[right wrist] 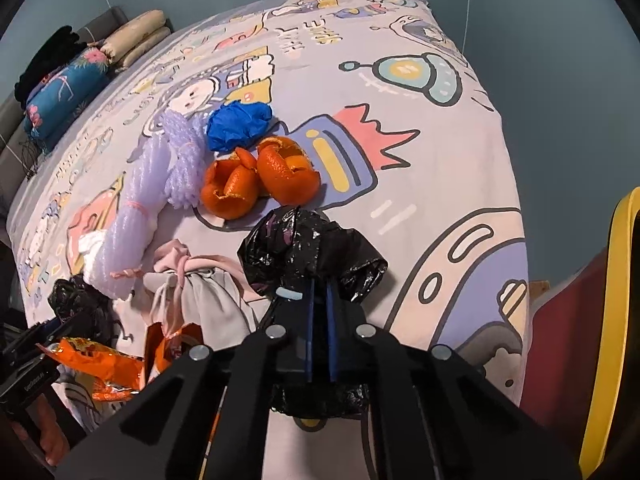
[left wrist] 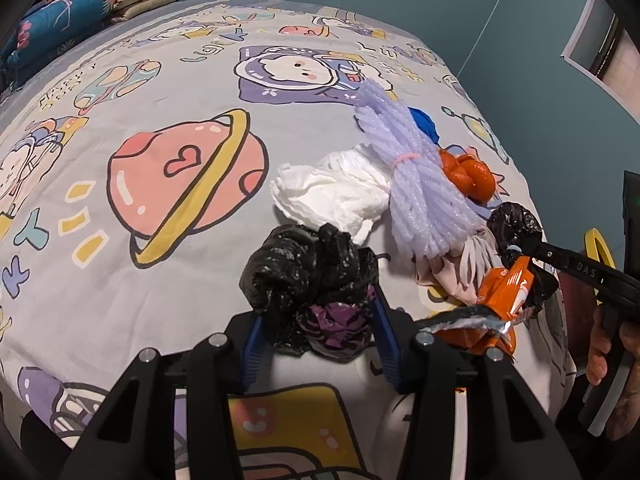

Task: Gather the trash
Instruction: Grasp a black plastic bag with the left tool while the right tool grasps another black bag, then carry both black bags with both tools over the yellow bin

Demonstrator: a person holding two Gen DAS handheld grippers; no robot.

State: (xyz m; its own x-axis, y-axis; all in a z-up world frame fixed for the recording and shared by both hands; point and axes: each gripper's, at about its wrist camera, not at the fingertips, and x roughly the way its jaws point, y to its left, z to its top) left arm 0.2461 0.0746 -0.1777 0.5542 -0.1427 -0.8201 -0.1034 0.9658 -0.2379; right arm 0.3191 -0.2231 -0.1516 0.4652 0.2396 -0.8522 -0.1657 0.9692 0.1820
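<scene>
On the cartoon-print bedsheet [left wrist: 168, 264] lies trash: white tissue [left wrist: 332, 192], a lilac foam net [left wrist: 416, 176], orange peel [right wrist: 260, 176], a blue crumpled piece [right wrist: 238, 120], an orange snack wrapper [right wrist: 104, 364] and a pink-grey cloth [right wrist: 200, 284]. My left gripper [left wrist: 316, 320] is shut on a crumpled black plastic bag [left wrist: 304, 276] with purple showing inside. My right gripper [right wrist: 320, 284] has its blue pads nearly together, pinching another clump of black plastic bag [right wrist: 312, 252]. Whether both clumps belong to one bag I cannot tell. In the left wrist view the right gripper [left wrist: 516, 252] sits just above the orange wrapper [left wrist: 504, 292].
Folded pillows and bedding [left wrist: 60, 16] are stacked at the bed's far left end. The bed's right edge drops off near a teal wall [right wrist: 560, 80]. A yellow-rimmed object [right wrist: 616, 300] stands beside the bed at the right. A person's hand [left wrist: 608, 344] holds the right gripper.
</scene>
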